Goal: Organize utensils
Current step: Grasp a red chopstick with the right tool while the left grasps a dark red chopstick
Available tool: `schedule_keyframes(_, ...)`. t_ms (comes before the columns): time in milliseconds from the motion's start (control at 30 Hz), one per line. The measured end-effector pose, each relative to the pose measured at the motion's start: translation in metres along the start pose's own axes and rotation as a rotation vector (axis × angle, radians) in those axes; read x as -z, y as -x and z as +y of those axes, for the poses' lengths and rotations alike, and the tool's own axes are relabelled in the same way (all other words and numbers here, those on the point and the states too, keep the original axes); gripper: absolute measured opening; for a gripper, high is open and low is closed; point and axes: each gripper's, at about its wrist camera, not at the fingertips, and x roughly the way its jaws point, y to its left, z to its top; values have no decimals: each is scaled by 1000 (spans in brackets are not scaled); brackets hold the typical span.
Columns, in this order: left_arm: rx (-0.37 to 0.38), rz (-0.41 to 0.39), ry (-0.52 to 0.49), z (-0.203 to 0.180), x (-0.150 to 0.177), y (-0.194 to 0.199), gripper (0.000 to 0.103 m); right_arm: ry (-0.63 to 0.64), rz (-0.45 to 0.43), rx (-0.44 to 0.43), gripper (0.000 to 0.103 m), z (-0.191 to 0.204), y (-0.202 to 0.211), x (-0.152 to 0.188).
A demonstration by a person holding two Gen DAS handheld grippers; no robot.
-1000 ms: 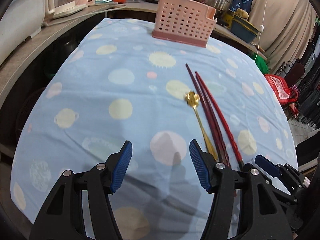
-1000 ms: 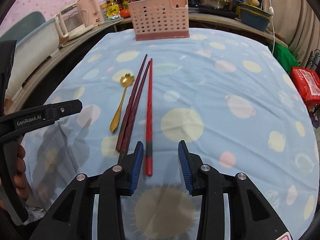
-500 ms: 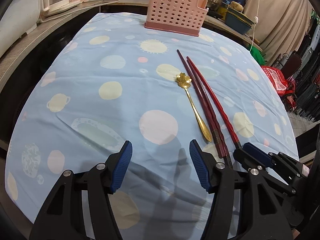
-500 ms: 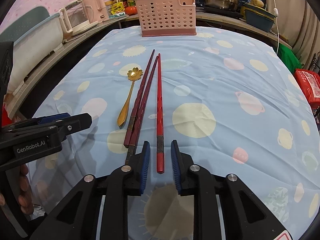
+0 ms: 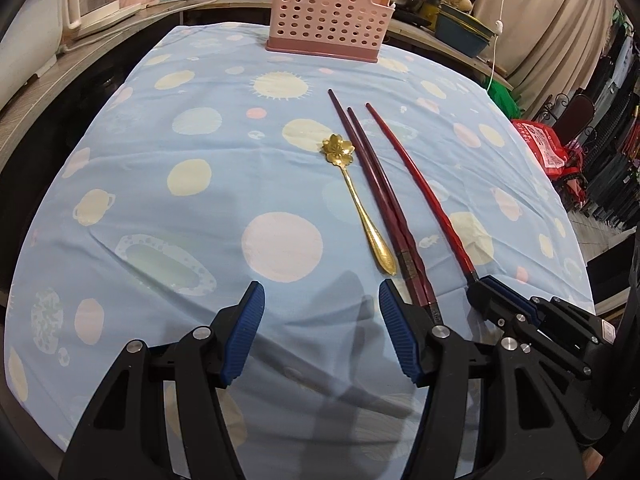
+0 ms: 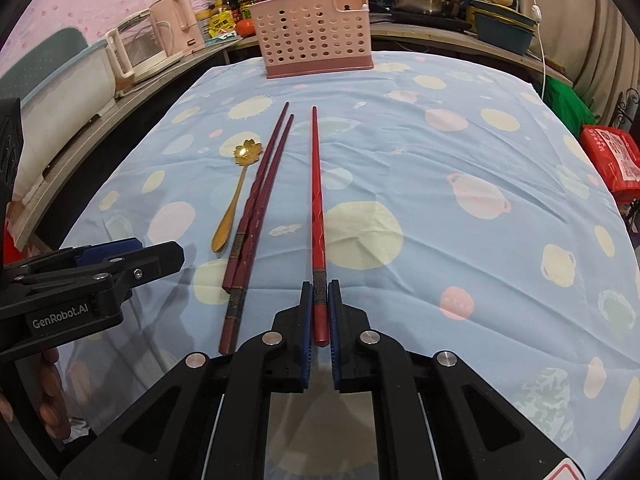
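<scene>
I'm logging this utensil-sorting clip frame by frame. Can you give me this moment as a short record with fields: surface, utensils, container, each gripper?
surface: blue patterned tablecloth
utensils: gold flower spoon, dark red chopstick pair beside it, bright red chopstick lying apart from the pair
container: pink perforated holder, upright at the table's far edge
right gripper: shut on the bright red chopstick's near end
left gripper: open, nothing between its jaws, hovering near the spoon's handle end
</scene>
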Motion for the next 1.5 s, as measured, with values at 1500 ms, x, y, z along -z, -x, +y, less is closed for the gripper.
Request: schedule_keyframes(1500, -10, 8, -101, -38, -4, -19, 19, -77, -7, -25, 7, -23, 6, 4)
